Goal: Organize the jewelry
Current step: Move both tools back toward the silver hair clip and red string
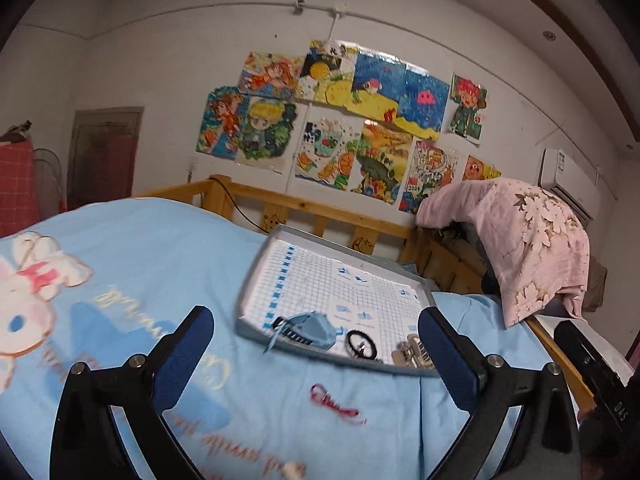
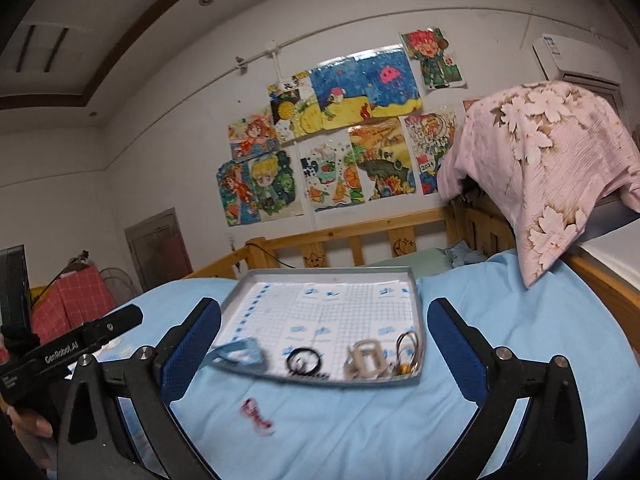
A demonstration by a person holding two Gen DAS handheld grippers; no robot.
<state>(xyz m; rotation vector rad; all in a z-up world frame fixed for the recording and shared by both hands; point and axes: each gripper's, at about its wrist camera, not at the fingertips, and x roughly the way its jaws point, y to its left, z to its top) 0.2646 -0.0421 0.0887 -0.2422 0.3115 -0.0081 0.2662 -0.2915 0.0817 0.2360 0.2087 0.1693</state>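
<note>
A tray [image 1: 256, 276] lies on the bed [image 1: 168, 248], ahead of both grippers. Along its near edge, left to right, sit a cloth piece [image 1: 310, 328], a ring-shaped band [image 1: 362, 345] and a clip [image 1: 412, 353] — a wire hoop [image 2: 408, 346] farthest right. A string bracelet [image 1: 336, 400] lies on the bed between tray and tongs — nearer them.

light: kinda dim indoor, soft and even, no hard shadows
glare: faint sheen on the posters [image 1: 344, 120]
blur: red bracelet [image 2: 258, 418] and tray [image 2: 416, 292] contents smeared, worse on the right wrist view
edges: heavy fisheye bend, dark vignette in corners
</note>
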